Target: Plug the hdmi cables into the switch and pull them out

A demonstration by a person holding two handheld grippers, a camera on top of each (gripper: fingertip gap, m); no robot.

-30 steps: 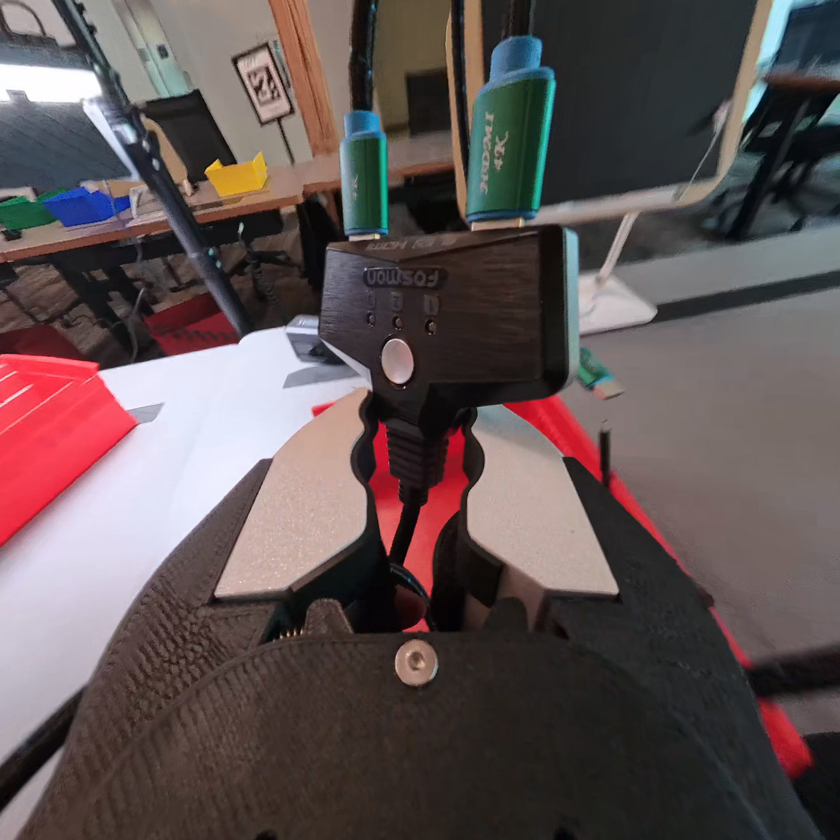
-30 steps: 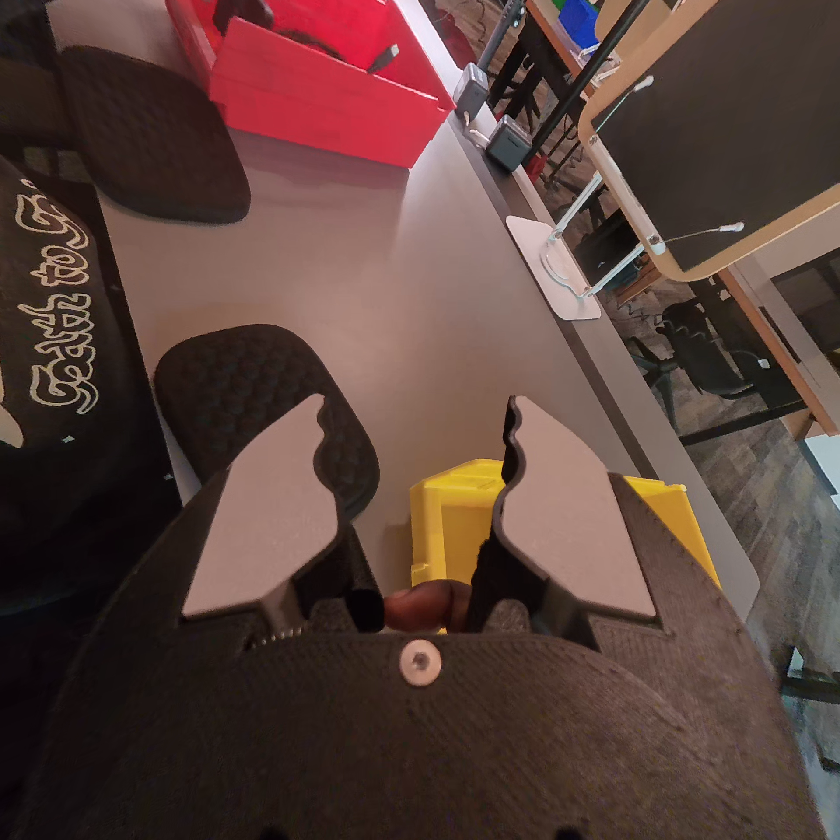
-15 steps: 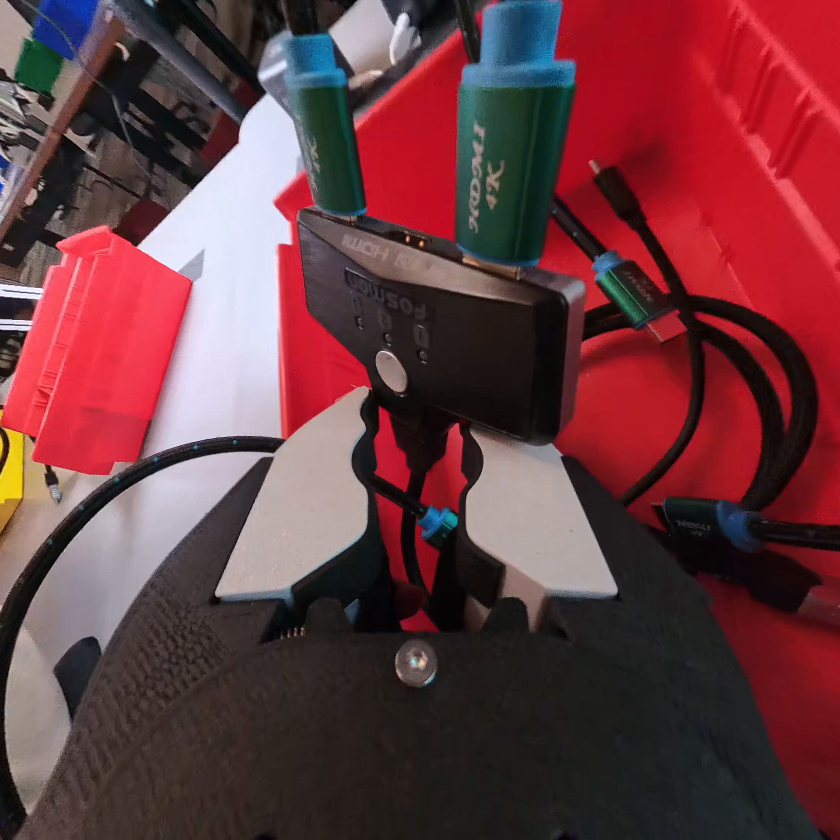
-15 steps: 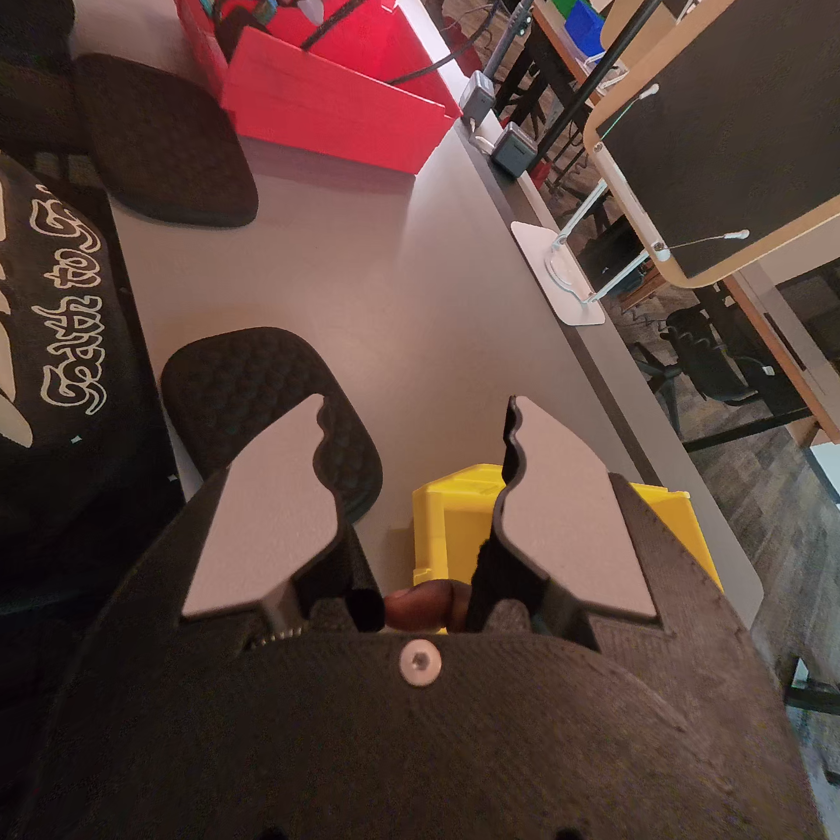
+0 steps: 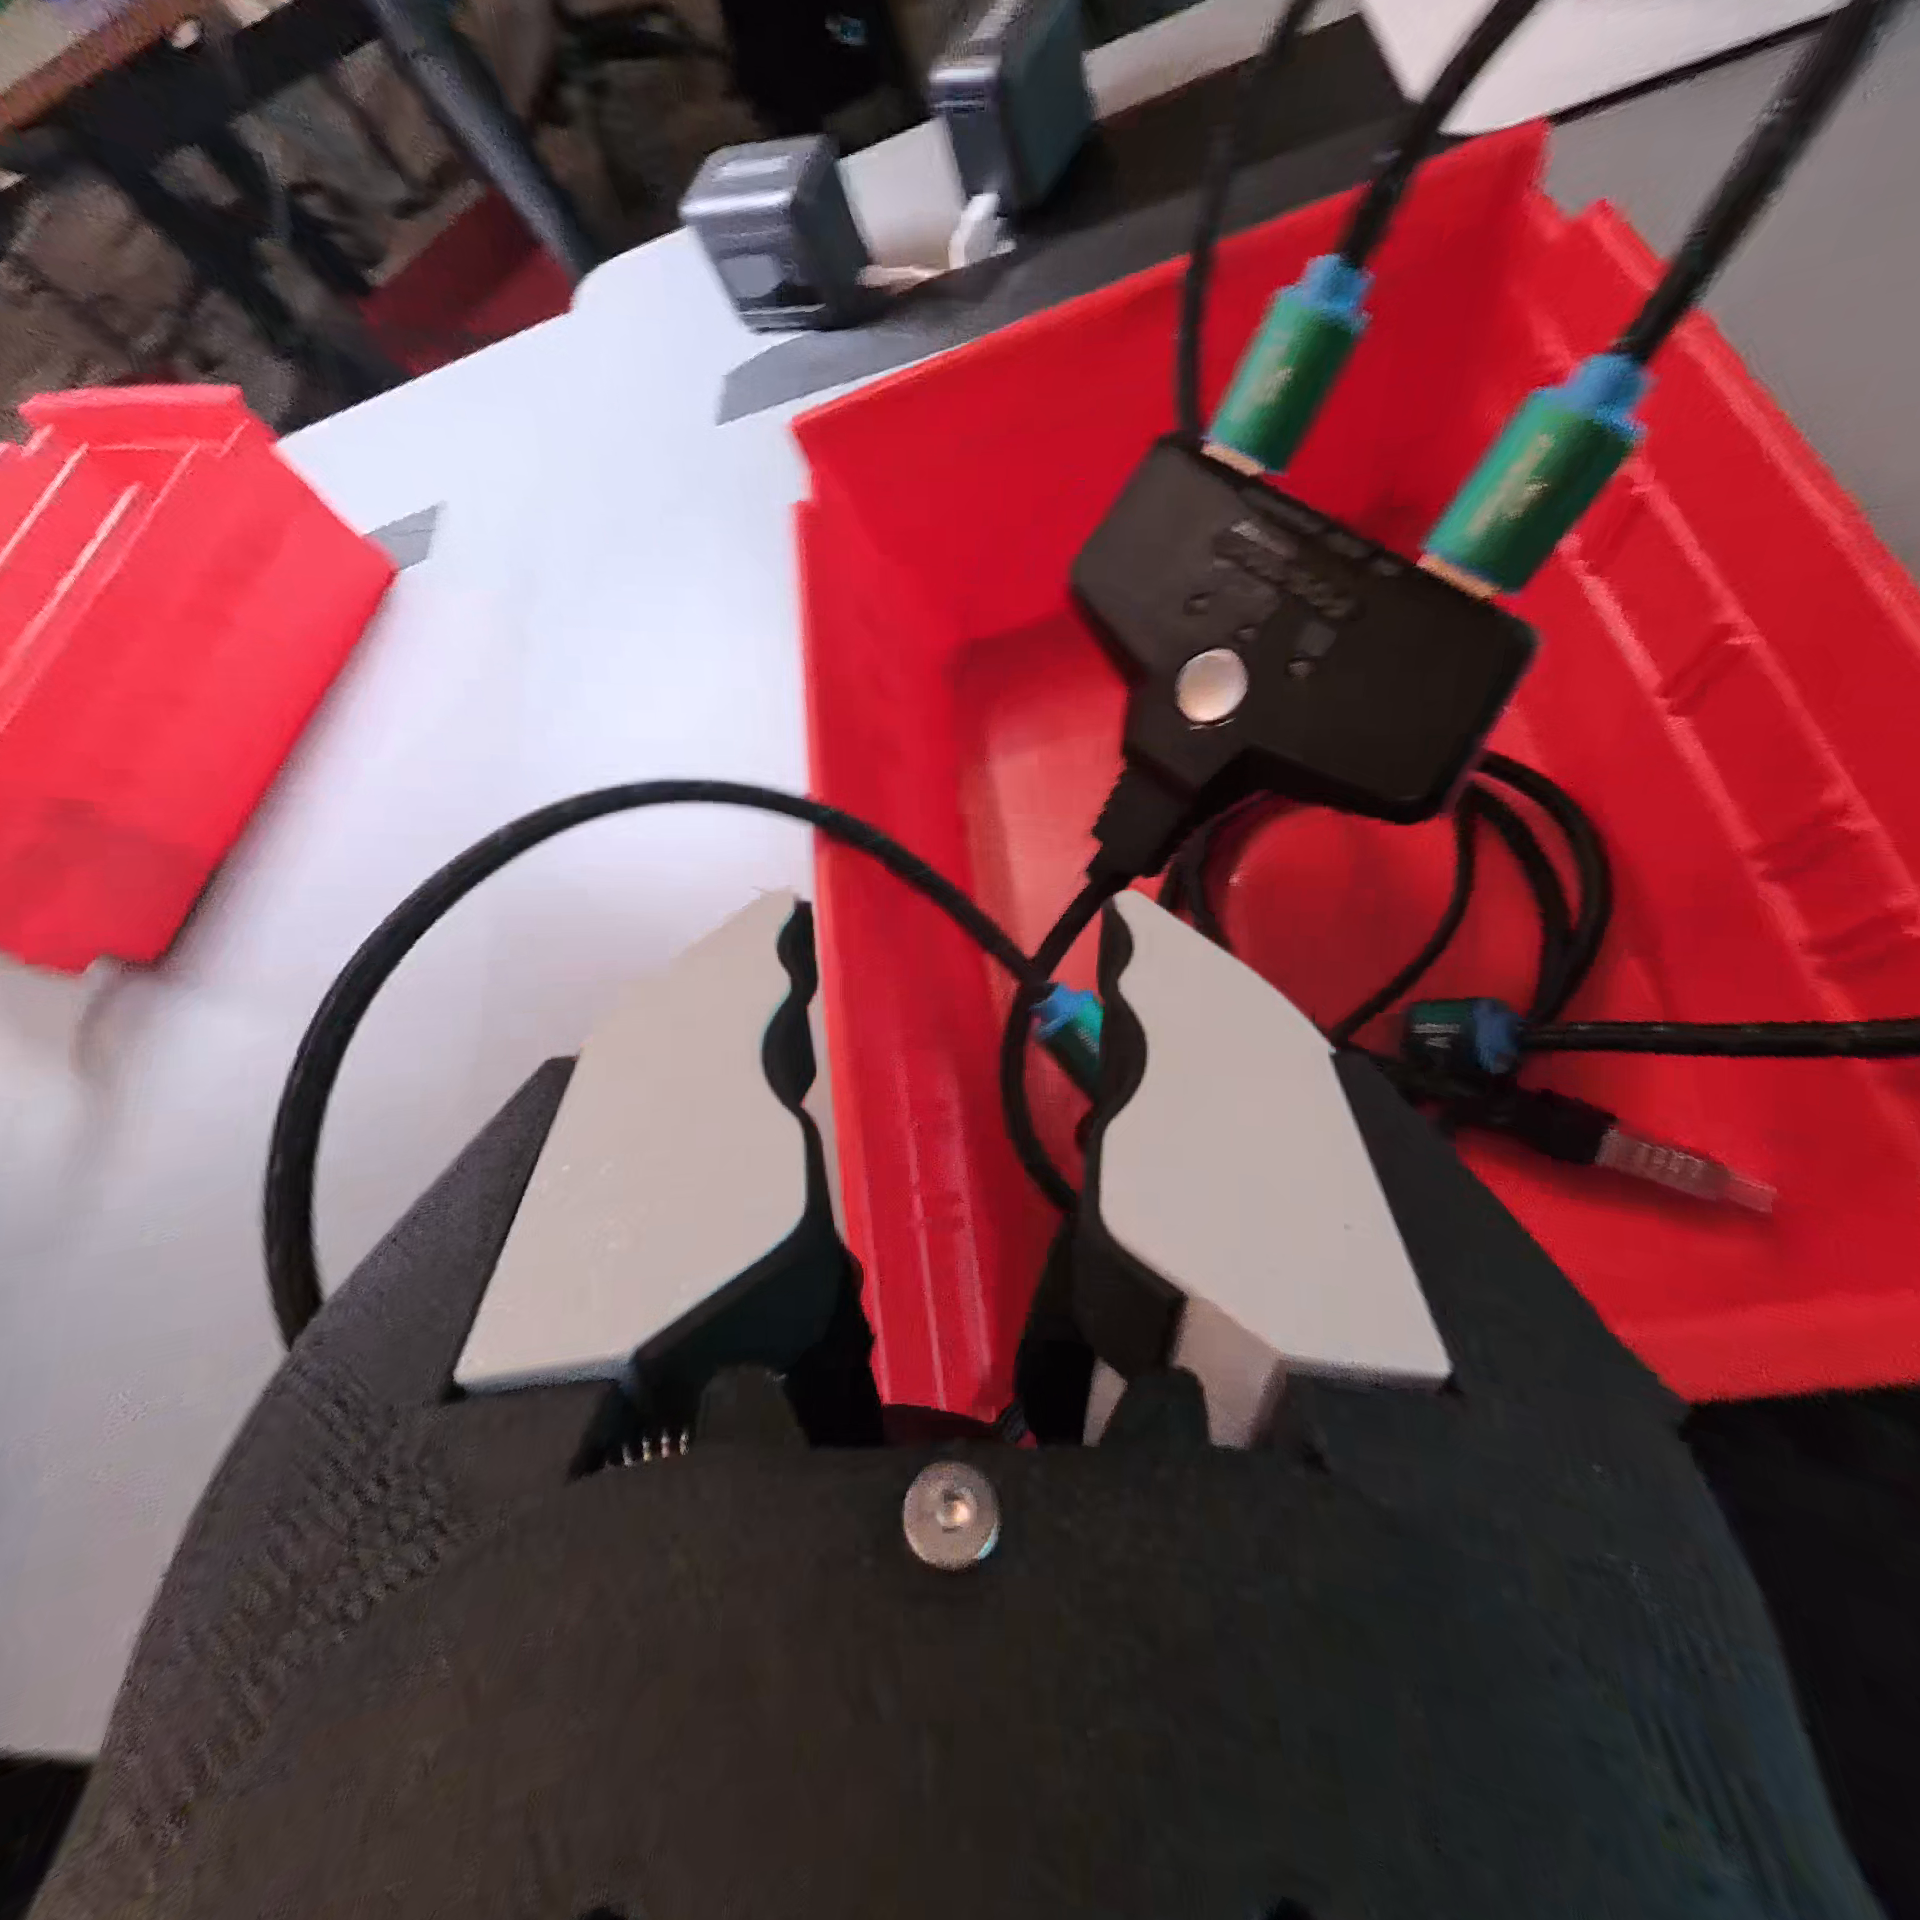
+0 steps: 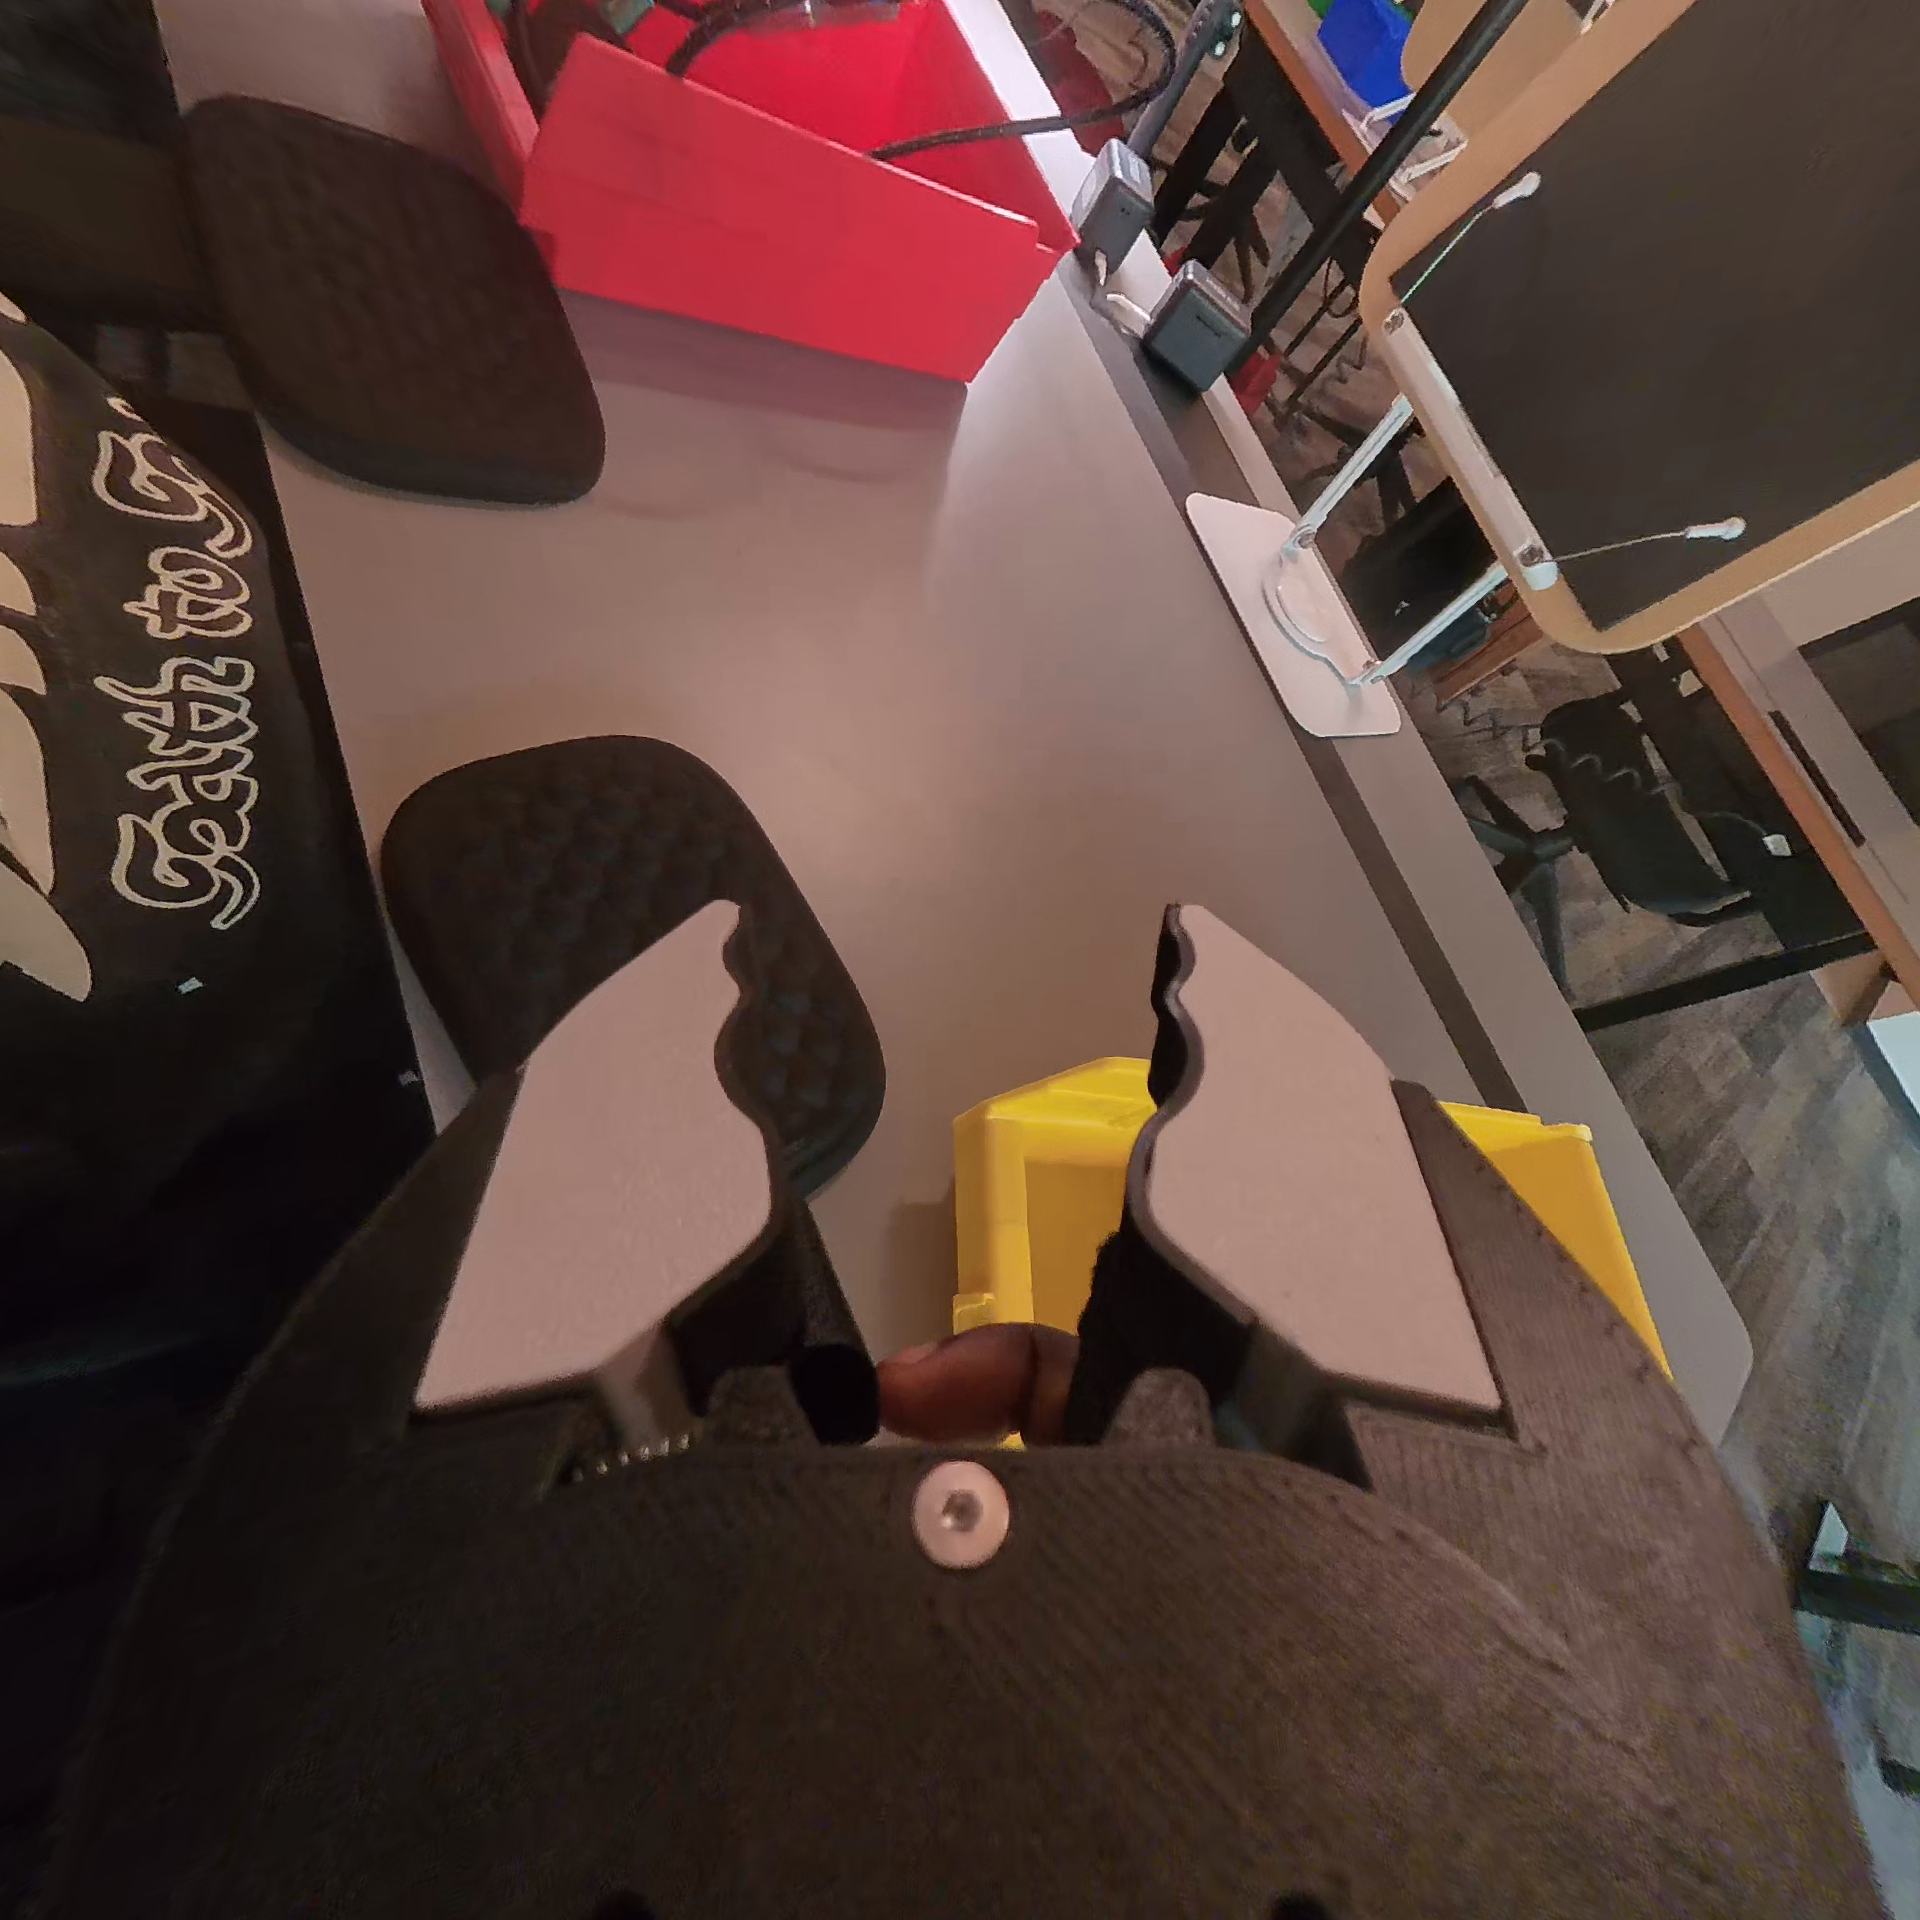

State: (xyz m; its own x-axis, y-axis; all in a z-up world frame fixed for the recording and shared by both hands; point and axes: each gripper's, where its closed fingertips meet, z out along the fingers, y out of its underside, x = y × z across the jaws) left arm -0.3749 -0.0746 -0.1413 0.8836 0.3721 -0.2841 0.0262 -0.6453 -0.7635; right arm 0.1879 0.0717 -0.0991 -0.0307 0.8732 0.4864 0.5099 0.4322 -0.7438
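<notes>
In the left wrist view the black HDMI switch (image 5: 1299, 665) is in the big red bin (image 5: 904, 727), ahead of my left gripper (image 5: 951, 935) and apart from it. Two green HDMI plugs (image 5: 1283, 374) (image 5: 1527, 488) sit in its far edge. Its own lead runs back between my fingers. The left gripper is open and holds nothing. Black cable coils (image 5: 1558, 883) and a loose green plug (image 5: 1455, 1039) lie in the bin. My right gripper (image 6: 951, 925) is open and empty above the grey table (image 6: 831, 644).
A second red bin (image 5: 156, 675) stands at the left. A black cable loop (image 5: 312, 1039) hangs over the white table. Grey adapter boxes (image 5: 790, 239) sit at the far edge. The right wrist view shows a yellow bin (image 6: 1039, 1174), black pads (image 6: 623, 883), the red bin (image 6: 779, 208) and a board stand (image 6: 1288, 613).
My left gripper has opened and let go of the switch, which now sits farther off in the red bin, plugs still in it. The right gripper has barely moved.
</notes>
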